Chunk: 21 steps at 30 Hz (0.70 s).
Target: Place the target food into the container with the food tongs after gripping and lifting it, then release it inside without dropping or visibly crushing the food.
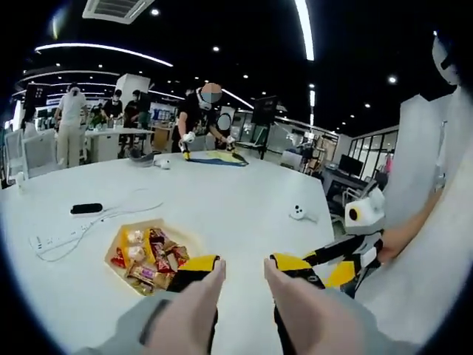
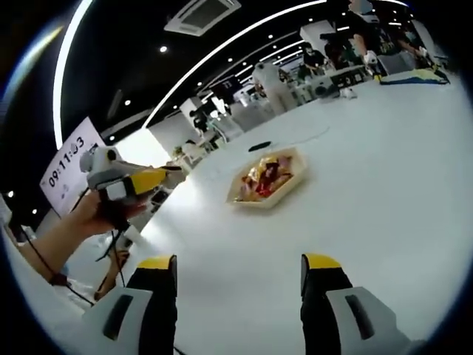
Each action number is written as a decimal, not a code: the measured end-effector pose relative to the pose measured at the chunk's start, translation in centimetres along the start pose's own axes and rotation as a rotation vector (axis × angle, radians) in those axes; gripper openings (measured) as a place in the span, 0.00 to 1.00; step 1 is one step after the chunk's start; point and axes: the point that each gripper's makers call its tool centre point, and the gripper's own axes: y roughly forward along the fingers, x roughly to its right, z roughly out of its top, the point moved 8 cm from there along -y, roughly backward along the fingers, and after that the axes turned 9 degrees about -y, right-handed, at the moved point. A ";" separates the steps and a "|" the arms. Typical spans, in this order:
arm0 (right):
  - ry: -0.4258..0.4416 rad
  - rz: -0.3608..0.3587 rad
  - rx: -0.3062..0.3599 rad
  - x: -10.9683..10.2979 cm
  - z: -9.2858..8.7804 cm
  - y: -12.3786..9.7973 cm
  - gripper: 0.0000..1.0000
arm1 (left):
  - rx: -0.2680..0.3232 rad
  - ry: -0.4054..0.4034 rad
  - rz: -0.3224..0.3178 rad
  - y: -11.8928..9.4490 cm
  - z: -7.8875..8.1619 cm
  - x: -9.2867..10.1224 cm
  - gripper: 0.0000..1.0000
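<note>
A pale hexagonal tray of several wrapped snacks lies on the white table, just left of my left gripper. That gripper is open, its yellow-tipped jaws apart with nothing between them. In the right gripper view the same tray lies ahead, well beyond my right gripper, which is open and empty above bare tabletop. A hand holds the right gripper at the right of the left gripper view. A hand also holds the left gripper at the left of the right gripper view.
A white power strip with its cable and a black device lie left of the tray. A small white controller sits on the right. Several people work at the far table end around a blue and yellow mat. A sign stands at the left.
</note>
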 end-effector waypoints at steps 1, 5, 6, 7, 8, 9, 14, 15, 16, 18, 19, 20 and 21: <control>-0.003 0.004 0.002 -0.1 0.1 0.0 0.68 | 0.002 -0.007 -0.014 0.1 -0.1 0.2 0.26; -0.010 0.031 0.006 -0.4 0.2 -0.1 0.66 | -0.003 -0.057 -0.130 0.5 -1.0 1.2 0.27; -0.010 0.035 0.003 -0.5 0.2 -0.1 0.66 | 0.003 -0.073 -0.140 0.6 -1.1 1.3 0.27; -0.011 0.037 0.001 -0.5 0.2 -0.1 0.66 | 0.008 -0.075 -0.162 0.6 -1.1 1.3 0.27; -0.011 0.038 0.000 -0.5 0.3 -0.1 0.66 | 0.006 -0.083 -0.176 0.6 -1.2 1.4 0.27; -0.014 0.040 0.001 -0.5 0.3 -0.2 0.66 | -0.005 -0.100 -0.189 0.5 -1.3 1.4 0.27; -0.018 0.065 0.011 -0.8 0.8 -0.2 0.65 | -0.021 -0.068 -0.183 -0.1 -1.5 1.3 0.26; -0.018 0.068 0.010 -0.8 0.7 -0.1 0.65 | -0.020 -0.065 -0.183 -0.2 -1.5 1.3 0.26; -0.022 0.075 0.004 -1.0 0.6 -0.1 0.65 | -0.019 -0.057 -0.186 -0.3 -1.6 1.4 0.26; -0.014 0.096 -0.019 -1.4 0.6 0.0 0.66 | 0.018 -0.019 -0.196 -0.3 -1.5 1.8 0.26; -0.017 0.114 -0.012 -1.9 0.9 -0.1 0.66 | 0.034 -0.019 -0.207 -0.4 -1.5 2.1 0.26; -0.024 0.121 -0.008 -2.0 1.1 -0.1 0.67 | 0.043 -0.014 -0.211 -0.4 -1.4 2.3 0.26; -0.040 0.138 -0.009 -2.5 1.3 -0.1 0.67 | 0.056 -0.004 -0.220 -0.4 -1.4 2.7 0.26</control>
